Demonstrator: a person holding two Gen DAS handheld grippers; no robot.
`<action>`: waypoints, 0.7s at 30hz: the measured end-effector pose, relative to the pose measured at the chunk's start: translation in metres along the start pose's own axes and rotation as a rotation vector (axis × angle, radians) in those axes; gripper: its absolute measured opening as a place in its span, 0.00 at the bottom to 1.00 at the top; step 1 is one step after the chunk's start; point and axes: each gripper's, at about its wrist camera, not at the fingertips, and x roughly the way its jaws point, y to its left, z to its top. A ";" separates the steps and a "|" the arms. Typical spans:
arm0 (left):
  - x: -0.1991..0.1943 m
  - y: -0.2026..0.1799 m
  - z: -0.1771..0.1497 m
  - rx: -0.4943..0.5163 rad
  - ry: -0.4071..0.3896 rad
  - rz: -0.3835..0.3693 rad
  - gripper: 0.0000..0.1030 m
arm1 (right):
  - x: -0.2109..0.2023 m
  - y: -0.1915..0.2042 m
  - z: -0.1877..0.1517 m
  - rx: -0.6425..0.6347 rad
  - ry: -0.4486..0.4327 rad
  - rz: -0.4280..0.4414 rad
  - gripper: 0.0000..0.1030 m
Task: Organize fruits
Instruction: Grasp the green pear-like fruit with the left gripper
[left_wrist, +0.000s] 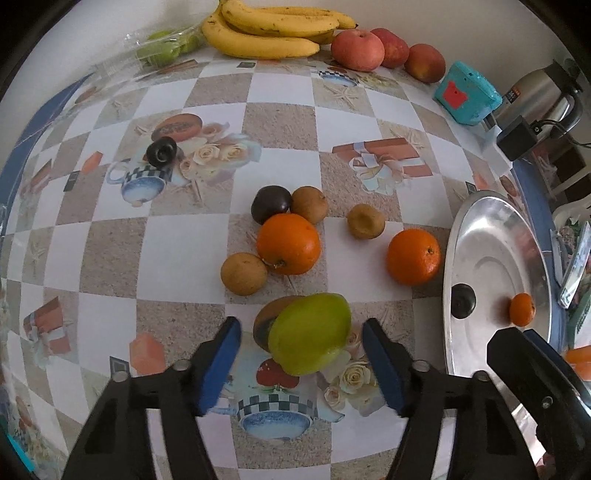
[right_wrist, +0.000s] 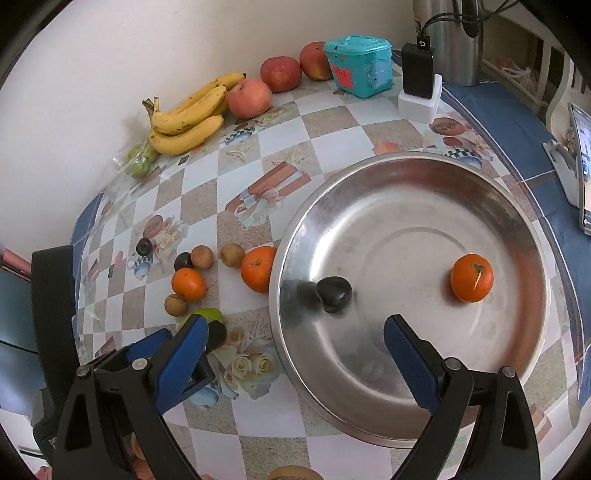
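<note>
- We are seeing two fruits lying in the steel pan (right_wrist: 524, 236): a small orange (right_wrist: 471, 277) and a dark plum (right_wrist: 333, 293).
- Our left claw (left_wrist: 301, 363) is straddling the green mango (left_wrist: 309, 334), jaws apart.
- Our right claw (right_wrist: 295, 356) is hanging wide apart over the pan, empty.
- Most fruit, we judge, is still waiting on the tabletop (left_wrist: 184, 295).

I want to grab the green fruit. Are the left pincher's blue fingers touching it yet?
Apart. In the left wrist view, bare tablecloth shows between the green fruit and each of the left gripper's open fingers.
</note>
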 end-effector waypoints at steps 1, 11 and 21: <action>0.001 0.000 0.000 -0.002 0.001 -0.010 0.57 | 0.000 0.000 0.000 0.000 0.002 0.002 0.93; 0.002 0.003 -0.002 -0.040 0.019 -0.052 0.47 | -0.001 -0.001 0.000 0.005 -0.001 0.005 0.93; -0.016 0.015 -0.007 -0.065 -0.012 -0.068 0.47 | 0.003 -0.002 0.000 0.003 0.004 -0.007 0.93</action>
